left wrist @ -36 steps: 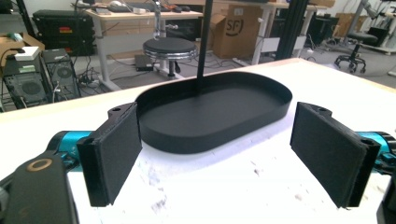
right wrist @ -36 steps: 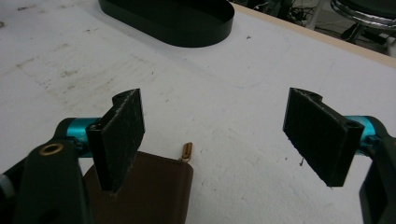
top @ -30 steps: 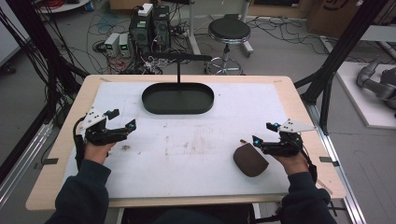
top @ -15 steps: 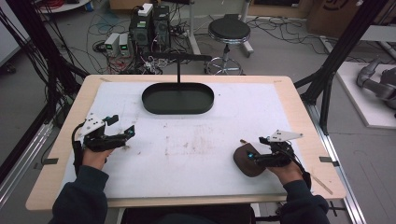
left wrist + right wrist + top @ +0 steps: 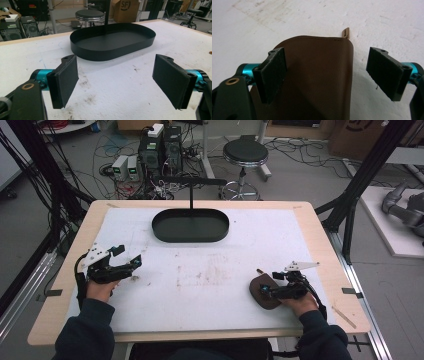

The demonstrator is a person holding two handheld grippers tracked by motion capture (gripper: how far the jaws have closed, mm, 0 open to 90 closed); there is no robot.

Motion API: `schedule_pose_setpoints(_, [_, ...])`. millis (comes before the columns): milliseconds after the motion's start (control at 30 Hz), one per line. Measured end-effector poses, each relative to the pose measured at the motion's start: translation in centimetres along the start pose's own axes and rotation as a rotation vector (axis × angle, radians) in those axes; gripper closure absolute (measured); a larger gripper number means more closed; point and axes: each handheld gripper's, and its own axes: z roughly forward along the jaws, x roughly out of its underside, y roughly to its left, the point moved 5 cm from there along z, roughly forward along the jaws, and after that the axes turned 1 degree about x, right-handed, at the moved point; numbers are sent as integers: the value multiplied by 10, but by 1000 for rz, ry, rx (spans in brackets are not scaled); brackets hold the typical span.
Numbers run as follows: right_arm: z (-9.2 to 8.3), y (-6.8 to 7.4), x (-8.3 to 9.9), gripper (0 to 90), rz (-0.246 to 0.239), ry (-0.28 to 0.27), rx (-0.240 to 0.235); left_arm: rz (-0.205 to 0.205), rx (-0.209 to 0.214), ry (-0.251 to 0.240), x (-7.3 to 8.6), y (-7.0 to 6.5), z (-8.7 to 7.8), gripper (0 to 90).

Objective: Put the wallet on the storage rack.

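The person's two forearms in dark blue sleeves come in from the near edge of the table, one at each side. The left hand (image 5: 100,287) holds the left black two-jaw gripper with teal fittings (image 5: 131,262) low and pointing forward and inward. Its jaws have been closing a little, yet stand wide apart with nothing between them. The right hand (image 5: 300,304) holds the right black two-jaw gripper (image 5: 264,290) tipped downward, pointing inward. Its jaws have just been opening and stand wide, pads (image 5: 274,75) pressing on nothing.
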Motion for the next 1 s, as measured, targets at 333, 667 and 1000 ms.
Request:
schedule_pose_setpoints(333, [-1, 1, -3, 317, 32, 47, -61, -11, -3, 5, 1, 2, 2, 211])
schedule_pose_setpoints(667, [-4, 0, -16, 544, 8, 68, -26, -12, -11, 8, 2, 4, -1, 219])
schedule_pose_setpoints(1000, [-23, -2, -43, 735, -106, -58, 159, -19, -24, 0, 2, 7, -6, 223])
